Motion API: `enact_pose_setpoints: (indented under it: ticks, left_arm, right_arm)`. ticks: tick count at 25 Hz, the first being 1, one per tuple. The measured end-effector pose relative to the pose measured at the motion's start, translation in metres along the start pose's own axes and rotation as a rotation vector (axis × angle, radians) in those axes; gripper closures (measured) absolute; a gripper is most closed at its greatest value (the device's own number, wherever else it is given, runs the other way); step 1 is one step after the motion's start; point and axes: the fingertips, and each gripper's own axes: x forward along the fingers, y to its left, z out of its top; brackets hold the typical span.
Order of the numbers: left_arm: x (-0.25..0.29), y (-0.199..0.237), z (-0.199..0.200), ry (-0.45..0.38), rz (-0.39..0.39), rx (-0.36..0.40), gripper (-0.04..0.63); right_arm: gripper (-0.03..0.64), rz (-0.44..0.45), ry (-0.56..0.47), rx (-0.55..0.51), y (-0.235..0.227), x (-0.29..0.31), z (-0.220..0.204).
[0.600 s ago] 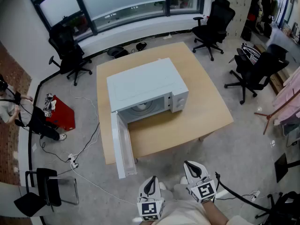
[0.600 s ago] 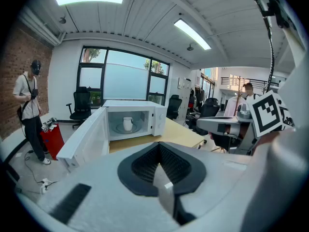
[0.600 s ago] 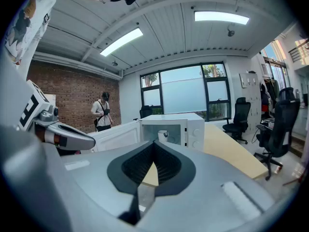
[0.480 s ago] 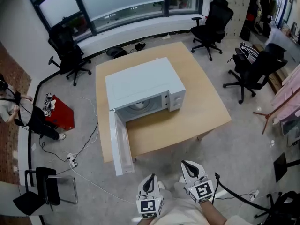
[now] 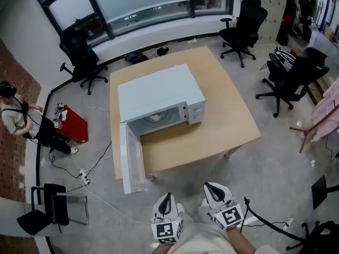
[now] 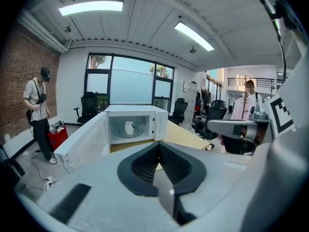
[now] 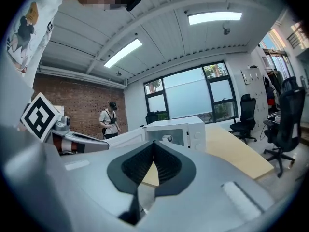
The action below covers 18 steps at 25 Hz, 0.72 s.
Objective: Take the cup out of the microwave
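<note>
Head view: cup (image 6: 129, 127) sits inside the open microwave (image 5: 159, 95).
Left gripper (image 5: 168, 199) and right gripper (image 5: 213, 188) hang well short, fingers together, empty; best to approach clear of the door (image 5: 132, 162), then part one pair around the cup.

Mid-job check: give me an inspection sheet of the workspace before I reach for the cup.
Surface: wooden table, bare around the microwave.
Job's things: microwave, door open; white cup upright inside.
Clutter: nothing seen on the table.
Grippers: left gripper and right gripper empty, jaws together, short of the table.
Cables: white cable and power strip on the floor; black cable near the right gripper.
Surroundings: office chairs, red box, a person standing by it.
</note>
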Motion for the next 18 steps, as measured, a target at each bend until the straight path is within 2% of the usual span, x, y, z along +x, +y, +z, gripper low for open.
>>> enact_pose_setpoints:
  ticks: [2, 6, 11, 18]
  left_arm:
    - [0.004, -0.003, 0.002, -0.013, 0.022, -0.008, 0.562]
    - [0.013, -0.006, 0.01, -0.047, 0.069, -0.013, 0.592]
    - [0.024, 0.006, 0.016, -0.04, 0.104, -0.049, 0.592]
    - [0.08, 0.039, 0.03, -0.016, 0.052, -0.048, 0.592]
  right_arm:
    - [0.611, 0.021, -0.003, -0.007, -0.004, -0.003, 0.003]
    - [0.611, 0.044, -0.007, -0.03, -0.02, 0.0, 0.0]
    - [0.611, 0.064, 0.009, -0.03, -0.028, 0.016, 0.001]
    - [0.611, 0.04, 0.022, -0.031, -0.047, 0.077, 0.007]
